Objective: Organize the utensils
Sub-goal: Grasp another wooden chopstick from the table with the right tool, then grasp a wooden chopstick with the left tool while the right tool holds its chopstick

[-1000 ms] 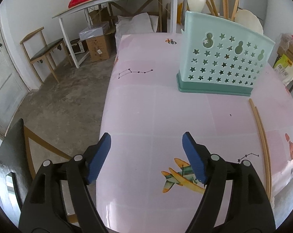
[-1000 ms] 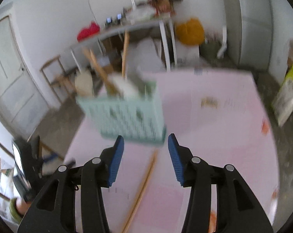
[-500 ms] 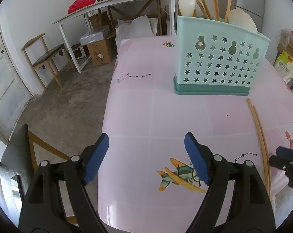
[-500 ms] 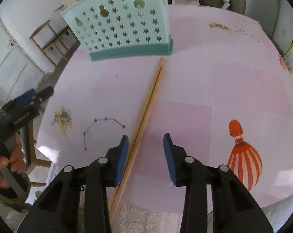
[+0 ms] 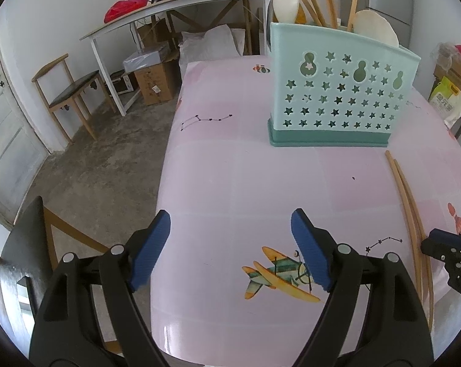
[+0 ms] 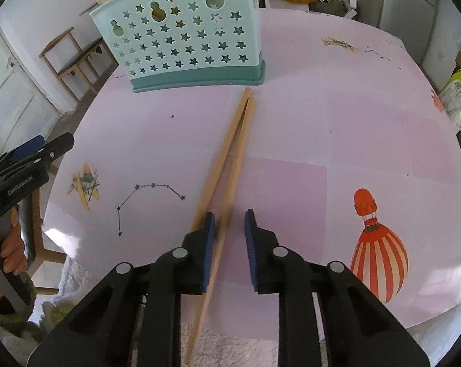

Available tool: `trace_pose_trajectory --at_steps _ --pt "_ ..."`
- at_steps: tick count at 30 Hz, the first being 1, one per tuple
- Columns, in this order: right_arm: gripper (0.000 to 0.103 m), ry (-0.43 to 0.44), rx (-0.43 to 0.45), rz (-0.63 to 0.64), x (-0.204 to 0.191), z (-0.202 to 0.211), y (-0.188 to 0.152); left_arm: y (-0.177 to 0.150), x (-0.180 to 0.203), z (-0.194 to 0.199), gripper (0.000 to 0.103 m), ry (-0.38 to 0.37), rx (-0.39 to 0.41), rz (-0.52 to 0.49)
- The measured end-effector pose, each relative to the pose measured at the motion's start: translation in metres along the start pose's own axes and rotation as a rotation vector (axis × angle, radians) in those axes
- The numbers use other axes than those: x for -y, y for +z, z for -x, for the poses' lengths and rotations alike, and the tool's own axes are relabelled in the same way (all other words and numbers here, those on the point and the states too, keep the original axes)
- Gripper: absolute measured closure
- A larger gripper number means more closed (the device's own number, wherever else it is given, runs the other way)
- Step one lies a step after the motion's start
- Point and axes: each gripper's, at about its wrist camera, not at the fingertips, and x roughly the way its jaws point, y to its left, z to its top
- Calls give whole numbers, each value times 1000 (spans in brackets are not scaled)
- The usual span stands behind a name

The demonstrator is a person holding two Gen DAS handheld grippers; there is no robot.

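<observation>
Two chopsticks (image 6: 230, 153) lie side by side on the pink counter (image 6: 337, 128), their far tips just short of one green holder (image 6: 184, 33), which has two pale spoons and several wooden sticks (count unclear) standing in it. The right hand-held gripper (image 6: 229, 238) is closing around one chopstick, its pads not yet pressing. The left hand-held gripper (image 5: 230, 247) hovers wide open, holding nothing.

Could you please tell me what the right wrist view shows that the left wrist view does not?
Right wrist only: the right gripper, its jaws closing around the pair of wooden chopsticks, and a red striped hot-air balloon print. Left wrist only: the left gripper, its jaws wide and empty, and a white trestle table. Both: the chopsticks and the mint green star-punched utensil holder.
</observation>
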Motion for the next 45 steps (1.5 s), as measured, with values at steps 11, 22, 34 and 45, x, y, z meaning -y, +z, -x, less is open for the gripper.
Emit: trace_pose_trajectory --at_steps 11,22,34,45 --pt "94 -57 35 -69 25 -2 8 -11 22 5 29 -297 54 -32" --pt "94 -33 72 -157 52 -3 10 -20 112 -1 61 -620 -22 -281" --pt "95 40 66 -215 61 -3 8 -20 127 -13 98 -410 -41 -428" --pt "96 120 -9 -88 24 -7 4 -20 34 -13 98 -253 -157 -221"
